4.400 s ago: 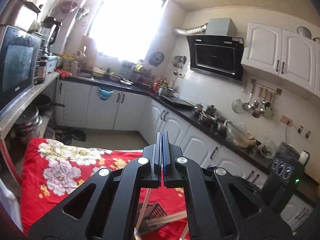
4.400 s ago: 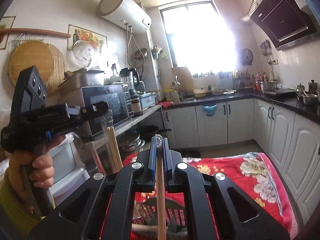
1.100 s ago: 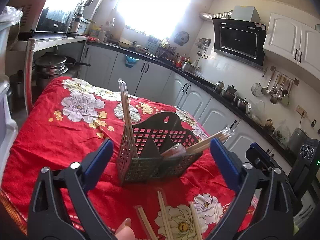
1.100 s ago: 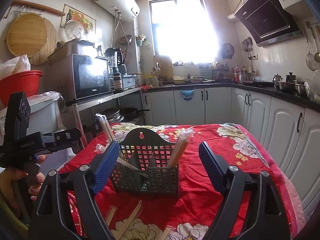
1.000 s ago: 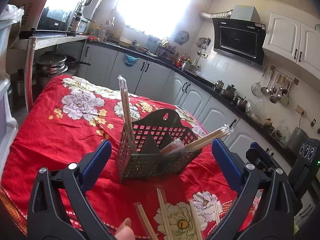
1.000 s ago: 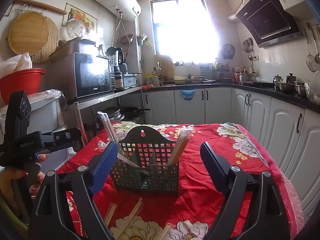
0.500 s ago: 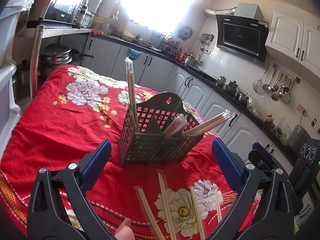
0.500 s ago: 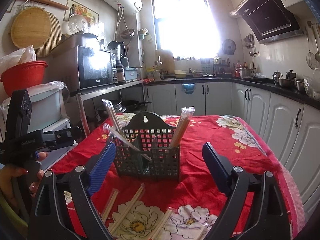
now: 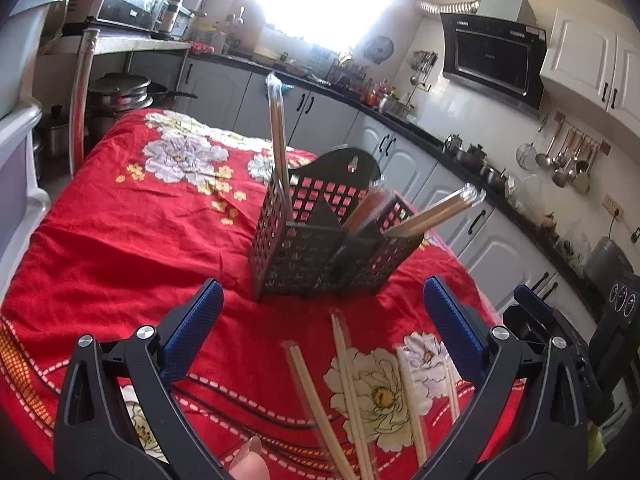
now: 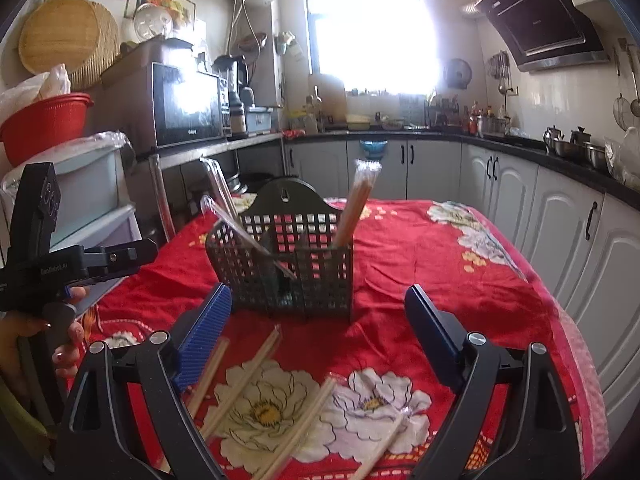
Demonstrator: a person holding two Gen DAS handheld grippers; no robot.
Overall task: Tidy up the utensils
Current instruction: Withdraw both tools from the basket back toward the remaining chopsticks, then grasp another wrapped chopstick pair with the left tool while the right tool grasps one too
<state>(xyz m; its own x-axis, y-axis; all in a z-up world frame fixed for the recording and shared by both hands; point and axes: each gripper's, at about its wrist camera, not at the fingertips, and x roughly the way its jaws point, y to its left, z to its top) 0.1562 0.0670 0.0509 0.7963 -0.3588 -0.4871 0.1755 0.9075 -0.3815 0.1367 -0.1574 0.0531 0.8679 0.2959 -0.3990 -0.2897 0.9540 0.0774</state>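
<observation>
- Standing wide open and empty: right gripper (image 10: 318,312), blue pads far apart, low in the right wrist frame.
- Standing wide open and empty too: left gripper (image 9: 320,312), low in the left wrist frame.
- Lying flat on the red cloth (image 10: 420,248), right under and between the right pads: loose wrapped chopsticks (image 10: 244,378), long way running from the bottom of the frame up toward the middle, tilted a little to the right.
- Lying the same way under the left pads: the same chopsticks (image 9: 348,380), pointing up the frame.
- Sitting just past them, in the middle of both frames: dark holder basket (image 10: 288,268), already holding a few wrapped pairs standing and leaning.
- Looking about equally near to both grippers; probably needing pads turned across a pair before pinching.
</observation>
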